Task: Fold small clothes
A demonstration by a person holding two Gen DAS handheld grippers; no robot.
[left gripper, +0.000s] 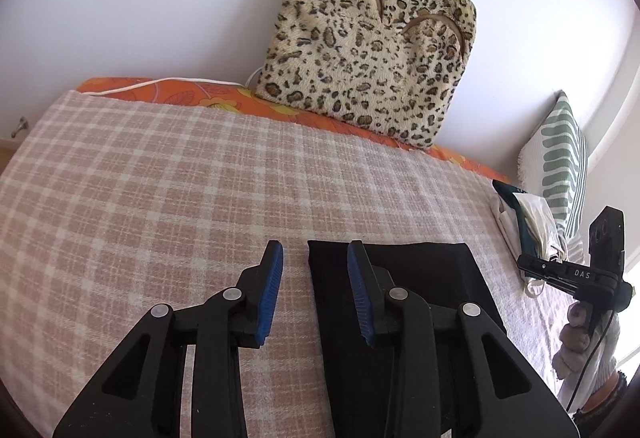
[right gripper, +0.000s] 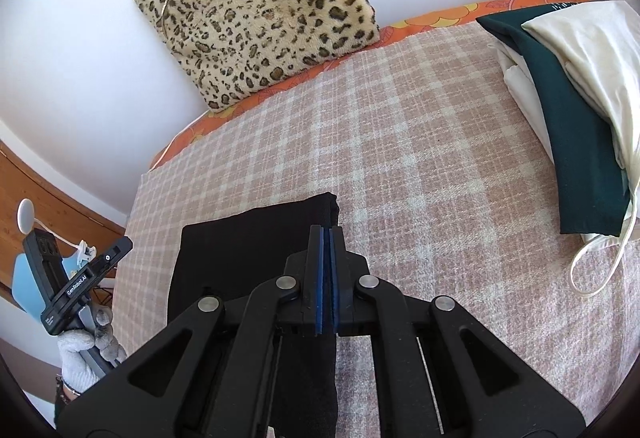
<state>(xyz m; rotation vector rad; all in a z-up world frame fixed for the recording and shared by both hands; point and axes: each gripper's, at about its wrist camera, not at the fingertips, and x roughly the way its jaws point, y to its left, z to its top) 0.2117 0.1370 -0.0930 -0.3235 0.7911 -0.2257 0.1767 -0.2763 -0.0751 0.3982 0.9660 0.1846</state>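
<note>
With my left gripper [left gripper: 315, 258] parted and empty, right gripper [right gripper: 327, 238] pinching the black garment [right gripper: 256, 234], I judged lifting evenly best.

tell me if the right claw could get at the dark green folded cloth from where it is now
Probably not yet. The right claw is shut on the black garment. The dark green cloth lies off to its right in a pile, half under a cream cloth; bare blanket between.
</note>
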